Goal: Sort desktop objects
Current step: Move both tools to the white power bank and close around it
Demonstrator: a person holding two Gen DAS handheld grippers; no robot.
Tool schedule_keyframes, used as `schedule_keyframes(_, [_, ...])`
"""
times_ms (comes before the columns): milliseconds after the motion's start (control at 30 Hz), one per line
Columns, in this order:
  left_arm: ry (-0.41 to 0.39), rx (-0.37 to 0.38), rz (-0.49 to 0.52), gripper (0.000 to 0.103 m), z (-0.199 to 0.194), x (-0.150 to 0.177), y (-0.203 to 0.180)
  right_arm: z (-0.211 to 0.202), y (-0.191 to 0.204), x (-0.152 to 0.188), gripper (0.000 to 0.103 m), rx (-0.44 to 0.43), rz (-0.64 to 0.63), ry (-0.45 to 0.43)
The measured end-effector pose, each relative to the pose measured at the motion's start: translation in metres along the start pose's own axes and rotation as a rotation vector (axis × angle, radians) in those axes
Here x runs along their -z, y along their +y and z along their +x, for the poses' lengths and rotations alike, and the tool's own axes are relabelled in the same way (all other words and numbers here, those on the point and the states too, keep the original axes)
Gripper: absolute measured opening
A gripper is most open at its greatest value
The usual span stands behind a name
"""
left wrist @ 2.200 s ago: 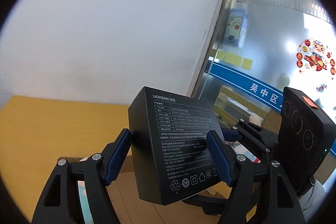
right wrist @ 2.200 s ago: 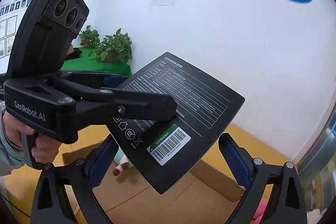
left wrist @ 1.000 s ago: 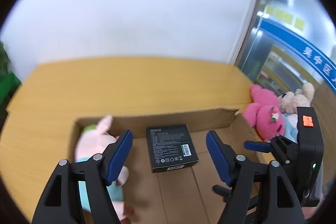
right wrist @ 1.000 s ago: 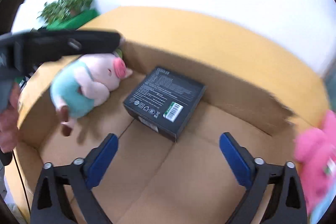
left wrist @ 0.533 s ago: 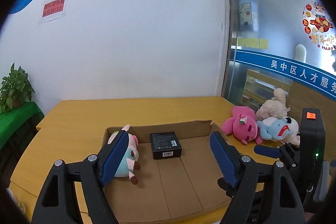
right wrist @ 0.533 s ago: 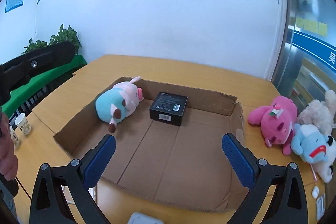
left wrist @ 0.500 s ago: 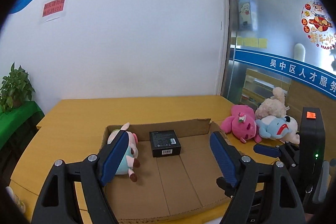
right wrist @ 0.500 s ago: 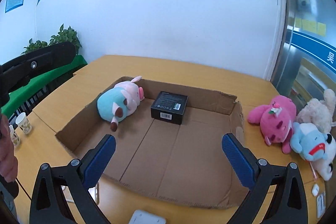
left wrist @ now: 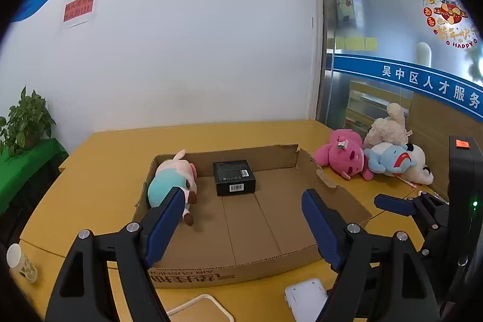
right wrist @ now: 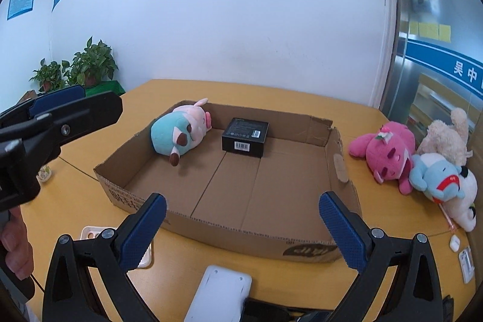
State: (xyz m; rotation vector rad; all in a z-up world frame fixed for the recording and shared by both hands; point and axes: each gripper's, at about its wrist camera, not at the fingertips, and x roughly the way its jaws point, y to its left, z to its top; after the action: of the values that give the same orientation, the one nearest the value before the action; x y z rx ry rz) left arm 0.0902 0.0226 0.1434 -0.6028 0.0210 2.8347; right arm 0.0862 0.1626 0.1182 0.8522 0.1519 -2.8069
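1. Nearest the lenses, both tools are empty. The left gripper (left wrist: 241,219) has its blue-padded jaws spread wide, and so does the right gripper (right wrist: 241,219). About two seconds ago the left jaws clamped the black box; now both have pulled back from the tray and hang over its near edge.

2. Just below them on the yellow wooden counter (right wrist: 377,122) lie a flat white rectangular device (right wrist: 219,293) and a pale pink-rimmed case (right wrist: 90,233). Neither has been sorted yet.

3. The shallow brown cardboard tray (right wrist: 235,228) comes next. Its near wall carries print, upside down from here, reading "AIR CUSHION" in the left wrist view.

4. Deeper inside, the black rectangular carton with a white barcode label (right wrist: 245,137) lies flat on the tray floor near the far wall. It is released and settled, so that item looks finished. Its fine print is unreadable now; the earlier close view showed "UGREEN". Just to its left lies the teal-and-pink plush pig (right wrist: 181,133).

5. Right of the tray, a pink plush (right wrist: 388,150), a blue-and-white plush (right wrist: 443,180) and a cream plush (right wrist: 446,138) wait on the counter, likely the next picks.

6. On the far glass partition (left wrist: 392,20), "HAPPY" and Chinese lettering are visible.
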Motion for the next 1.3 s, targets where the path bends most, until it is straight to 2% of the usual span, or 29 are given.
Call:
schedule_keyframes(533, [0.079, 0.049, -0.057, 0.080, 0.010, 0.036, -0.002, -0.015, -0.006, 0.028, 0.103, 0.018, 0.016, -0.009])
schedule_keyframes(733, [0.132, 0.096, -0.074, 0.080, 0.015, 0.051, 0.000, -0.013, -0.010, 0.044, 0.103, 0.003, 0.020, 0.017])
schedule_keyframes(833, [0.177, 0.116, -0.102, 0.080, 0.021, 0.063, 0.004, -0.007, -0.013, 0.061, 0.103, -0.036, 0.029, 0.061])
schedule_keyframes(967, [0.247, 0.140, -0.139, 0.080, 0.027, 0.085, 0.012, 0.007, -0.014, 0.092, 0.103, -0.144, 0.036, 0.157])
schedule_keyframes(1133, [0.327, 0.165, -0.178, 0.080, 0.030, 0.112, 0.024, 0.030, 0.003, 0.124, 0.103, -0.244, 0.030, 0.260])
schedule_keyframes(1300, [0.372, 0.171, -0.201, 0.080, 0.025, 0.130, 0.034, 0.054, 0.021, 0.135, 0.102, -0.236, -0.023, 0.310])
